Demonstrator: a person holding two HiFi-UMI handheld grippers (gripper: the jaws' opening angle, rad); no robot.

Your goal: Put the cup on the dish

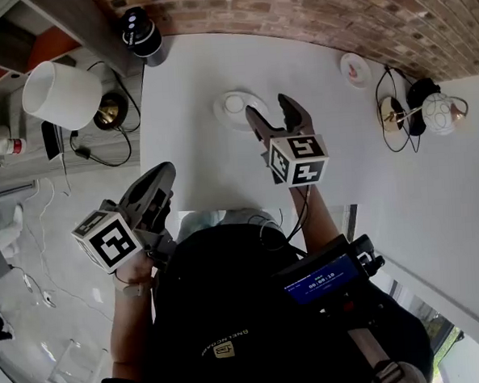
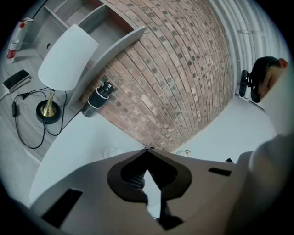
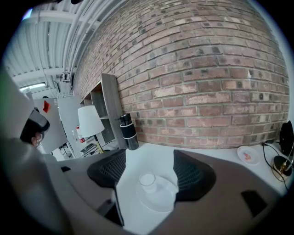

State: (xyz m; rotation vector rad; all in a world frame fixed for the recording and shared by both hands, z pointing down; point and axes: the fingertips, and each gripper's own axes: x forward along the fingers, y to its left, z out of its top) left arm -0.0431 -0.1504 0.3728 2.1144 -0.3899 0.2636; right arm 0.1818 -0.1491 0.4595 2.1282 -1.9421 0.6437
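Note:
A small white cup (image 1: pixel 234 103) stands on a white dish (image 1: pixel 246 118) on the white table, toward the brick wall. My right gripper (image 1: pixel 270 109) is open just right of the dish, with nothing between its fingers. In the right gripper view the cup (image 3: pixel 148 180) sits on the left part of the dish (image 3: pixel 161 198), a little beyond the open jaws and apart from them. My left gripper (image 1: pixel 164 172) is shut and empty at the table's near left edge, far from the dish. In the left gripper view its tips (image 2: pixel 147 149) meet.
A black flask (image 1: pixel 141 35) stands at the table's far left corner. A white-shaded lamp (image 1: pixel 62 94) and cables lie on the left. A small saucer (image 1: pixel 355 68) with something pink, a brass stand (image 1: pixel 392 112) and a globe lamp (image 1: pixel 438 111) are at the far right.

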